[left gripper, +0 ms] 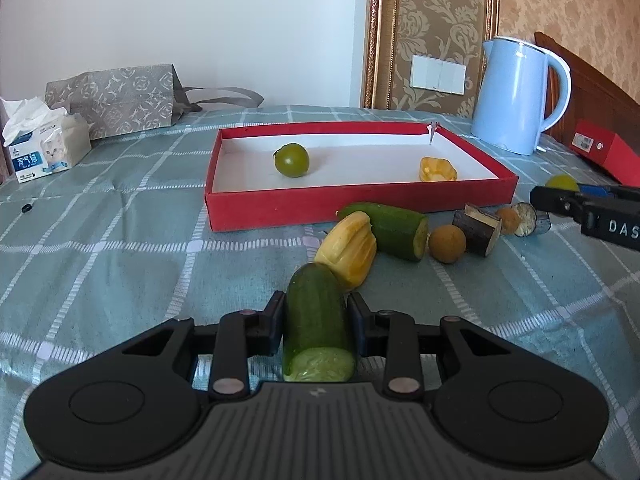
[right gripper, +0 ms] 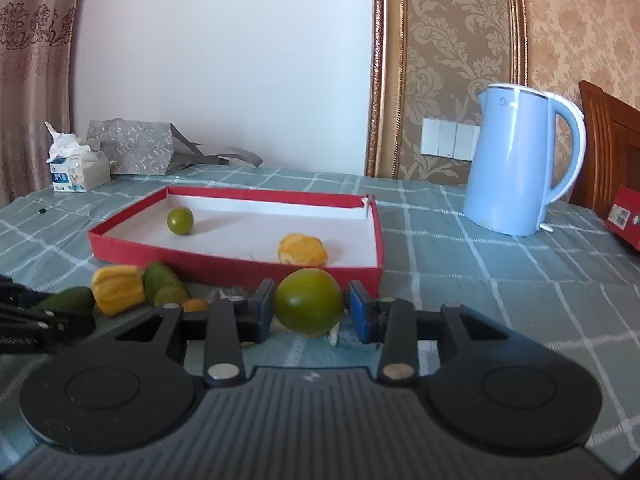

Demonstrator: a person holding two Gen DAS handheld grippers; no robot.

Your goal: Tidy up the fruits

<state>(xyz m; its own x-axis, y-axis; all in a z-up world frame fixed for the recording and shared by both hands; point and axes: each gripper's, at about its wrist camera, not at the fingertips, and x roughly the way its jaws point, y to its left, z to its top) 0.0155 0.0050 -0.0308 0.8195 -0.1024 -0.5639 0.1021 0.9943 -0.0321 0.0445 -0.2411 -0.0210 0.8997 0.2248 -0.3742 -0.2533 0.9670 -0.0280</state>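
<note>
My left gripper (left gripper: 314, 308) is shut on a green cucumber piece (left gripper: 316, 324), close to the cloth. My right gripper (right gripper: 309, 304) is shut on a green round fruit (right gripper: 309, 307); it also shows at the right edge of the left wrist view (left gripper: 560, 196). The red tray (left gripper: 360, 208) holds a green round fruit (left gripper: 292, 160) and a yellow jackfruit piece (left gripper: 438, 169). In front of the tray lie a yellow jackfruit piece (left gripper: 352, 250), another cucumber piece (left gripper: 390, 228), a brown round fruit (left gripper: 447, 244), a dark cut chunk (left gripper: 478, 229) and an eggplant slice (left gripper: 526, 219).
A light blue kettle (left gripper: 516, 96) stands back right of the tray. A red box (left gripper: 608, 152) lies at the far right. A tissue pack (left gripper: 44, 148) and a grey paper bag (left gripper: 116, 100) sit at the back left. A checked green cloth (left gripper: 120, 260) covers the table.
</note>
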